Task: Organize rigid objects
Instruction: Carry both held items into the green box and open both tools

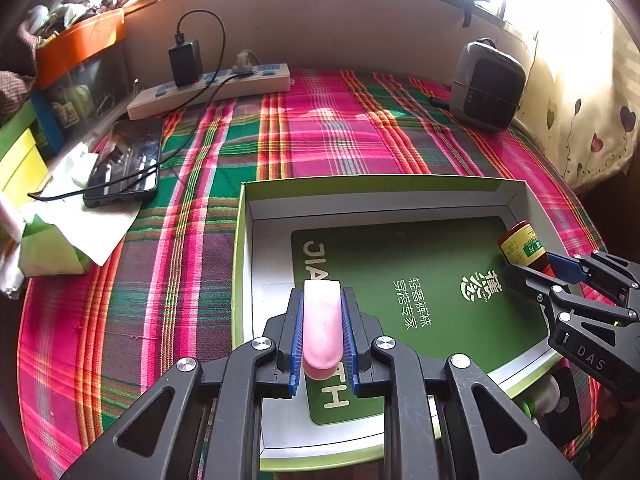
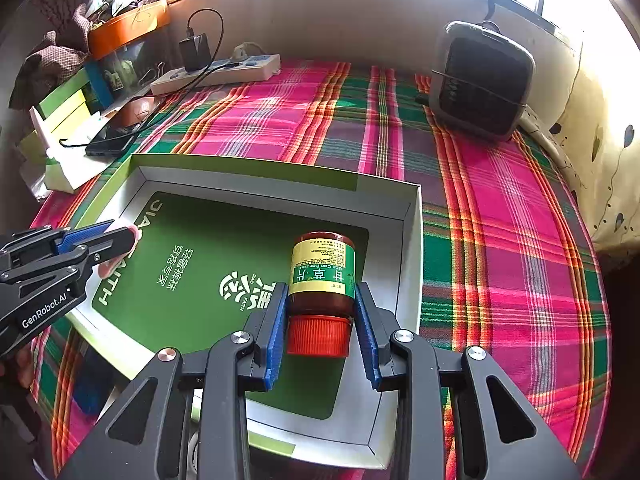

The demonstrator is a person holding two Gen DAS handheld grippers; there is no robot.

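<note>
The left gripper (image 1: 322, 334) has its blue fingers (image 1: 297, 340) clamped on a pink tube (image 1: 322, 326), which stands out forward between them, over the left part of the box (image 1: 244, 240). From the right wrist view the same gripper (image 2: 120, 236) reaches in from the left, with the pink tube (image 2: 134, 232) showing at its tip above the box's left edge.

The right gripper (image 2: 321, 326) holds a brown bottle (image 2: 322, 276) between its fingers (image 2: 274, 336): red cap toward the camera, green-and-yellow label facing up, over the right part of the box (image 2: 412, 240). In the left wrist view this gripper (image 1: 540, 268) enters from the right with the bottle (image 1: 522, 246) near the box's right wall.

The box is shallow, with a green printed liner, and lies on a plaid cloth (image 1: 320, 132). Beyond it, a phone (image 1: 124, 160) sits at the left, a power strip (image 1: 208, 88) along the wall, and a grey heater (image 1: 488, 84) at the far right.
</note>
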